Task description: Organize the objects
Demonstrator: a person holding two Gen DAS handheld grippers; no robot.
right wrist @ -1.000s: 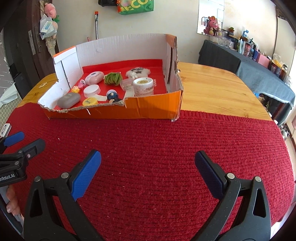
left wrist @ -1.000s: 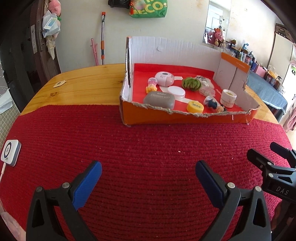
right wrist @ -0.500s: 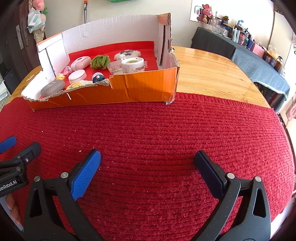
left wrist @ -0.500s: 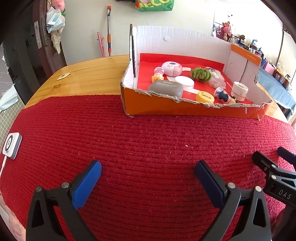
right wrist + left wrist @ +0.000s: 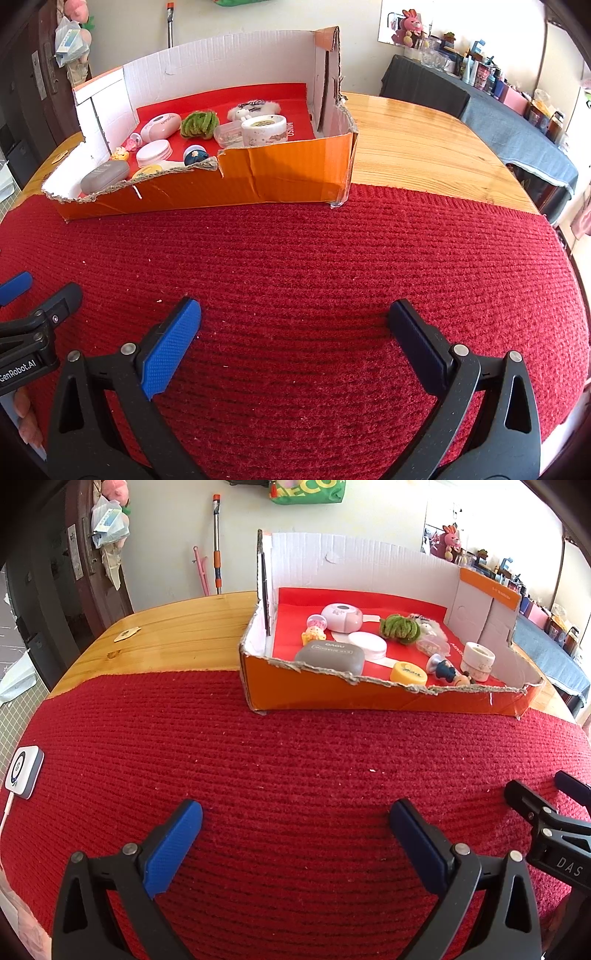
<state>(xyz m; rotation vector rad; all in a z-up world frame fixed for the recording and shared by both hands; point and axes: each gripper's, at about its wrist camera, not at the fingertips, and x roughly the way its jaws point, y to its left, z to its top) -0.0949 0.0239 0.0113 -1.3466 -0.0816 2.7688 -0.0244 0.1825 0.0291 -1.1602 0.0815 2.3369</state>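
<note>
While both grippers hover over the red knitted mat [image 5: 295,760], the left gripper [image 5: 295,836] and right gripper [image 5: 294,334] each stand with blue-padded fingers spread wide, holding nothing. At the far edge of the mat sits the cardboard box [image 5: 332,696], orange outside, white inside, red-floored, its near wall torn low. Inside lie a grey case [image 5: 330,656], a green scrunchie [image 5: 399,628], a yellow disc [image 5: 409,673] and a tape roll [image 5: 264,129].

Each black plastic two-finger left gripper [image 5: 295,834] and right gripper [image 5: 293,332] carries textured blue rubber pads [image 5: 170,347], silver pivot screws [image 5: 462,848], triangular cut-outs, and white lettering on its side.
</note>
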